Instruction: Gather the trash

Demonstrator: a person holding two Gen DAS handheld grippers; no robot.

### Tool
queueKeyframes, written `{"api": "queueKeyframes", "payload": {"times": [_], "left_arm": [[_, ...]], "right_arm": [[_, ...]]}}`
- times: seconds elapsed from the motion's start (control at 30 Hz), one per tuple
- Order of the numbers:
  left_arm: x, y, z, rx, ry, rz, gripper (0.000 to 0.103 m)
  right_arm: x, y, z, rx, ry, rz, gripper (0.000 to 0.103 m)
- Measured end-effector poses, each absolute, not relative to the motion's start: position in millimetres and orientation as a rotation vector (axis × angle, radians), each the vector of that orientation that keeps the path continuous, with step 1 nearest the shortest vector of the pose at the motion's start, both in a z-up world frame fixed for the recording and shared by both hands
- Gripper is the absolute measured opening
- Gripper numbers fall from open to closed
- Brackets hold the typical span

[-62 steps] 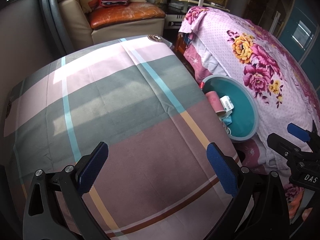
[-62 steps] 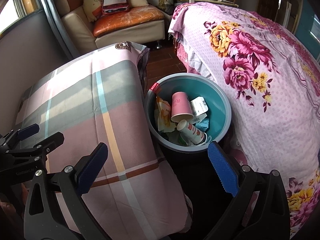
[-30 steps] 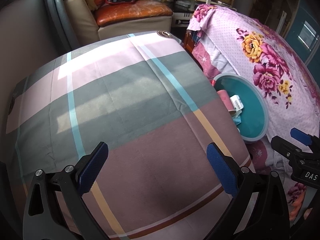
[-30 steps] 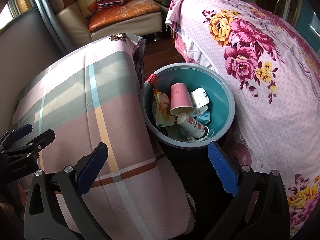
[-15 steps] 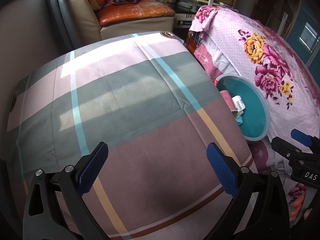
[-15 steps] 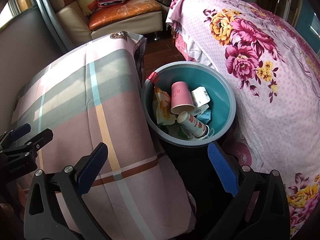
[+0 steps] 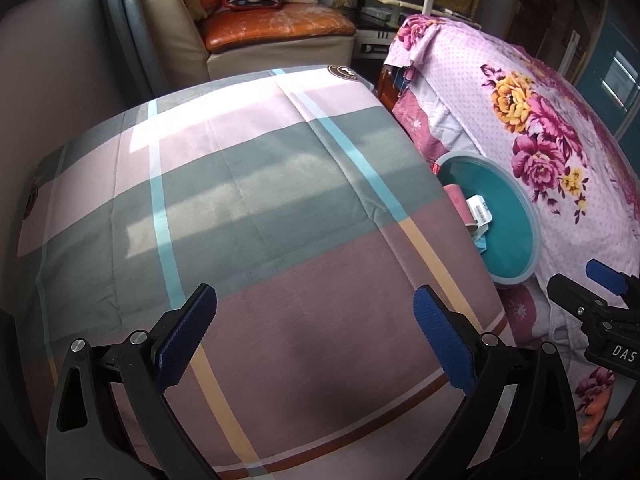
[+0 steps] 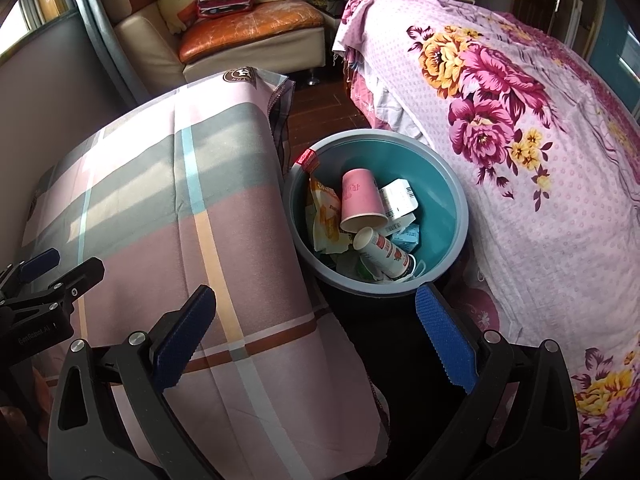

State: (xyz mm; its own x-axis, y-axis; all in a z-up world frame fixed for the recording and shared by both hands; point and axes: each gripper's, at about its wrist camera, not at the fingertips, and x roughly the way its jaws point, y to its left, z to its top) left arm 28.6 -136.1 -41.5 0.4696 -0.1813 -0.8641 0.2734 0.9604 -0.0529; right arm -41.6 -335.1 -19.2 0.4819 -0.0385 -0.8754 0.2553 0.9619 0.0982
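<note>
Both my left gripper (image 7: pixel 314 338) and right gripper (image 8: pixel 316 338) gape empty above the plaid cloth (image 7: pixel 248 216), while the trash, light and crushable like the pink paper cup (image 8: pixel 360 202), best pinched at its rim, lies in the teal bin (image 8: pixel 444 184).

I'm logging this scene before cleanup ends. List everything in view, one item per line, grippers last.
bin: one, teal inside with a grey rim, on the floor between the two beds.
paper cup: one, pink, on its side in the bin.
small bottle: one, white with a red label, in the bin.
snack wrapper: one, yellow-orange, against the bin's left wall.
plaid bed: one, pink, grey and mauve, left of the bin.
floral bed: one, pink with magenta flowers, right of the bin.
sofa: one, beige with an orange cushion, at the back.
left gripper: open, over the plaid bed.
right gripper: open, near the bin.
</note>
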Motion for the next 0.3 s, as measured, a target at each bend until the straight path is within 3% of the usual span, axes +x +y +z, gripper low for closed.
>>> {"api": "queueKeyframes", "payload": {"times": [0.3], "left_arm": [[26.1,-139.0,-42.5,0.110,1.049,-0.272,0.099]], "right_arm": [[-42.1,-335.1,-18.2,0.222,1.053,-0.184,0.096]]}}
